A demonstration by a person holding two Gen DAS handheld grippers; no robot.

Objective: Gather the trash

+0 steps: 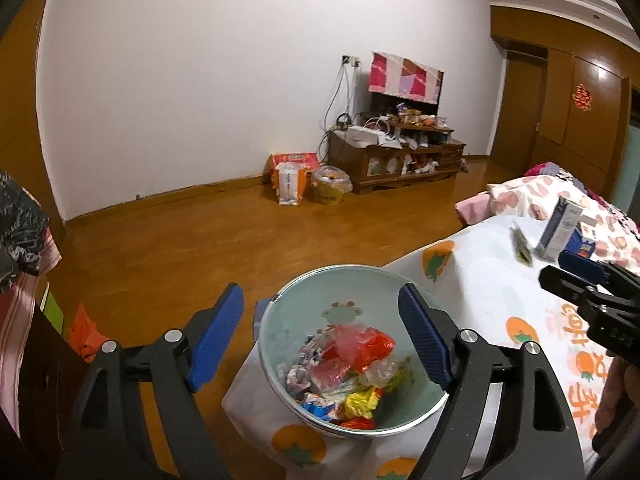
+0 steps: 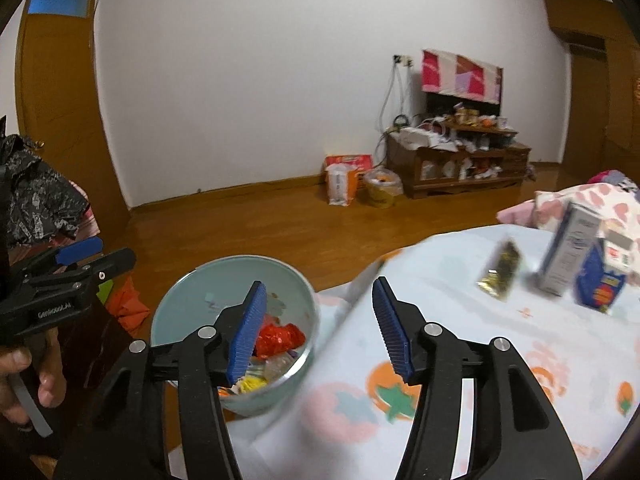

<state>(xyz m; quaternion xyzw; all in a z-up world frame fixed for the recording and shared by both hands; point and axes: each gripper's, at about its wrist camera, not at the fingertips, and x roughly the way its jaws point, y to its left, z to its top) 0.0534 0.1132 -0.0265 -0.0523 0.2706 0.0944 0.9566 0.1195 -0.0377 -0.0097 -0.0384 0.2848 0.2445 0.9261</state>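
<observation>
Two matching hand-held tongs, left tongs [image 1: 320, 340] and right tongs [image 2: 318, 328]. Each has black plastic arms with round silver screws [image 2: 431, 329] and ribbed blue pads [image 1: 424, 340]. White lettering [image 2: 54, 309] marks one black body. A bare-skinned hand [image 2: 24, 376] shows.

Left wrist cam is looking down steeply, sitting close over the bin [image 1: 352, 352], facing the far wall and the TV stand [image 1: 400, 156]. Right wrist cam is sitting right of the bin [image 2: 236, 320], slightly further back, facing the same way. Both are sharing the bin, the bed sheet [image 1: 480, 280] beside it and the carton [image 2: 568, 252] right of the bin. Each cam is catching the other gripper at its edge.
</observation>
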